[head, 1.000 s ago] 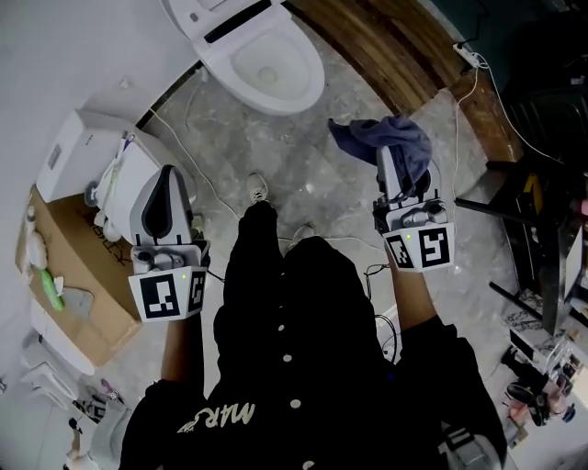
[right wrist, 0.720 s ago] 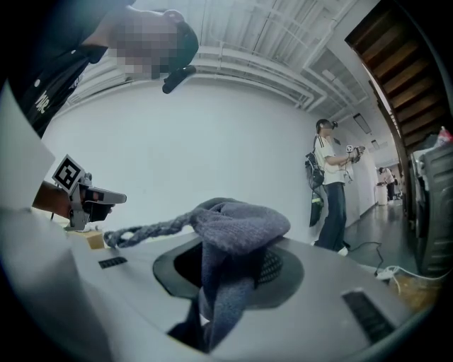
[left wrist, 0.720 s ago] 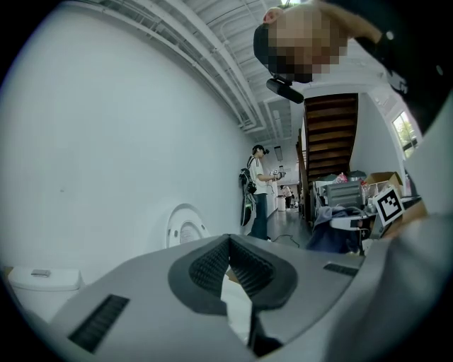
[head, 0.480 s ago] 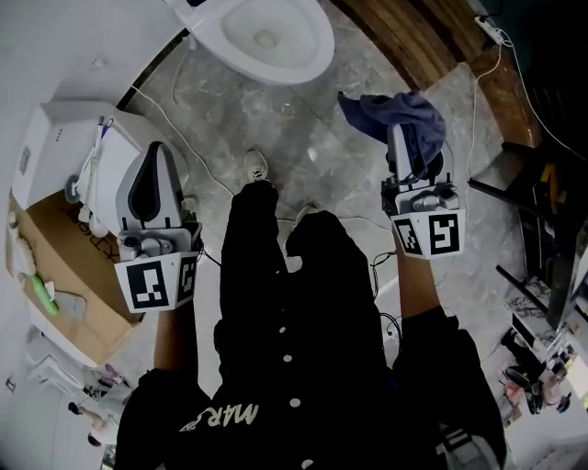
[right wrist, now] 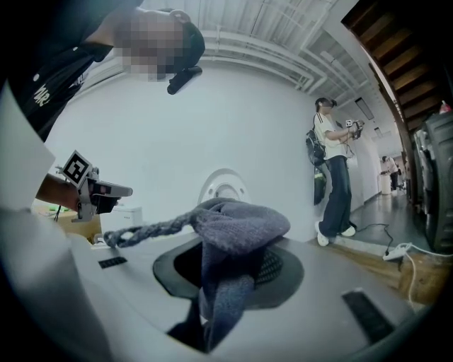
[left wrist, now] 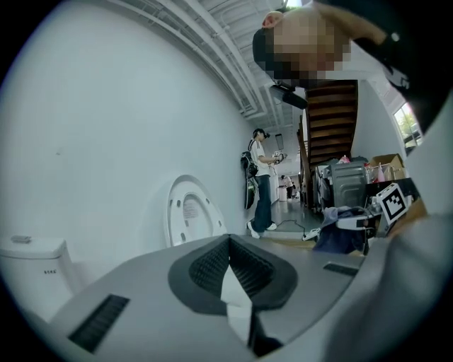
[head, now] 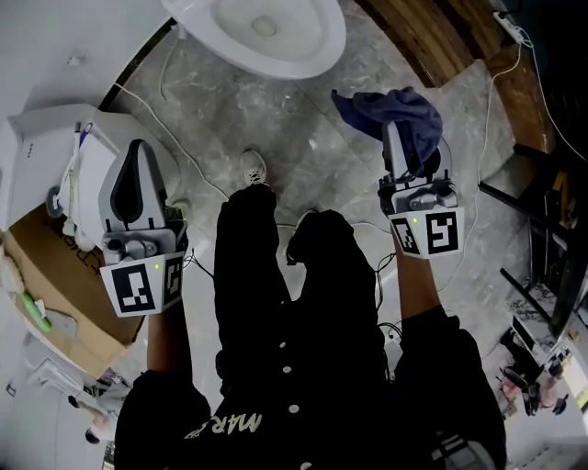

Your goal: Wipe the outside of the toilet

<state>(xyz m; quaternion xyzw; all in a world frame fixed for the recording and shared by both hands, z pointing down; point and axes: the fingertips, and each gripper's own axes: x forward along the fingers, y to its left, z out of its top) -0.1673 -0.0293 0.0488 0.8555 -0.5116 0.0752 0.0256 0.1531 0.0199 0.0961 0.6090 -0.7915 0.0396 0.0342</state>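
The white toilet [head: 266, 32] stands at the top of the head view, bowl open. Its raised lid [left wrist: 191, 212] shows against the wall in the left gripper view and again as the lid [right wrist: 223, 187] in the right gripper view. My right gripper [head: 397, 138] is shut on a blue-grey cloth [head: 390, 115], which drapes over the jaws as a bunched cloth [right wrist: 233, 233] with one twisted corner trailing left. My left gripper [head: 138, 174] is held out over the floor at the left, shut with nothing in it; the left gripper [left wrist: 230, 244] has its ribbed pads meeting at the tip.
A cardboard box [head: 64, 275] and a white unit [head: 55, 147] stand at the left. White cables [head: 184, 156] run across the grey marble floor. A wooden platform [head: 441, 37] with a power strip [head: 510, 18] lies at the back right, dark stands [head: 551, 239] at the right. Another person [right wrist: 333, 170] stands further off.
The toilet has slid toward the top edge of the head view and looks larger. My left gripper has drifted left and lower in the view. The right gripper still holds the cloth.
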